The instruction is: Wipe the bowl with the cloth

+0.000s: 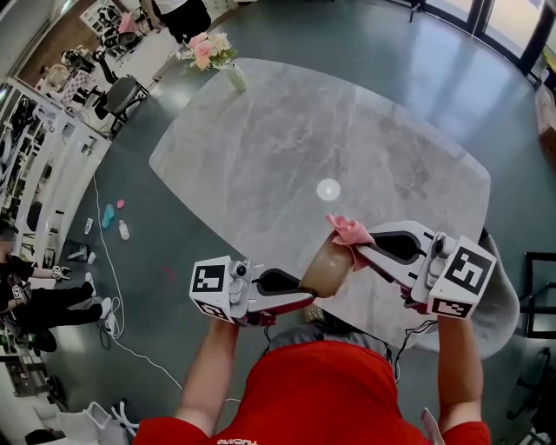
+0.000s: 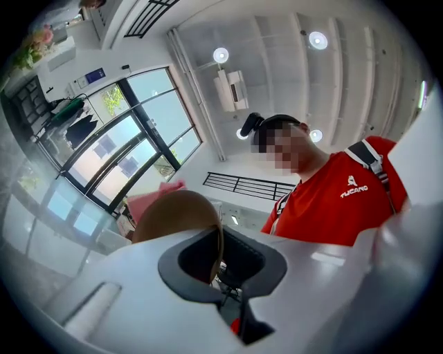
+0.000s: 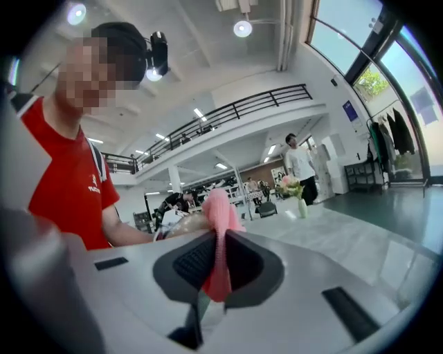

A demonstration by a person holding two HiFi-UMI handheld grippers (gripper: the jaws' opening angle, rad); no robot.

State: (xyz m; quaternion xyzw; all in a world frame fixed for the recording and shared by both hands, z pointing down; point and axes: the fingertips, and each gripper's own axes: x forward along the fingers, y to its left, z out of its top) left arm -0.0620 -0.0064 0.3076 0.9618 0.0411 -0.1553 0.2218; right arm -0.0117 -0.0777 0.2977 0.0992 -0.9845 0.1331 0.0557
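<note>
A tan bowl (image 1: 327, 269) is held up above the near edge of the grey marble table (image 1: 287, 139), tilted on its side. My left gripper (image 1: 300, 291) is shut on its rim; in the left gripper view the thin rim (image 2: 217, 245) runs between the jaws and the bowl's body (image 2: 176, 211) rises beyond. A pink cloth (image 1: 351, 231) lies against the bowl's upper right edge. My right gripper (image 1: 360, 250) is shut on this cloth; in the right gripper view the cloth (image 3: 220, 238) is pinched between the jaws, with the bowl (image 3: 181, 225) just behind it.
A white vase with pink flowers (image 1: 228, 65) stands at the table's far left corner. A grey chair (image 1: 499, 295) sits to the right of the table. Desks, chairs and a person (image 1: 178, 13) are at the back left. Cables and small items lie on the floor (image 1: 113, 222) at left.
</note>
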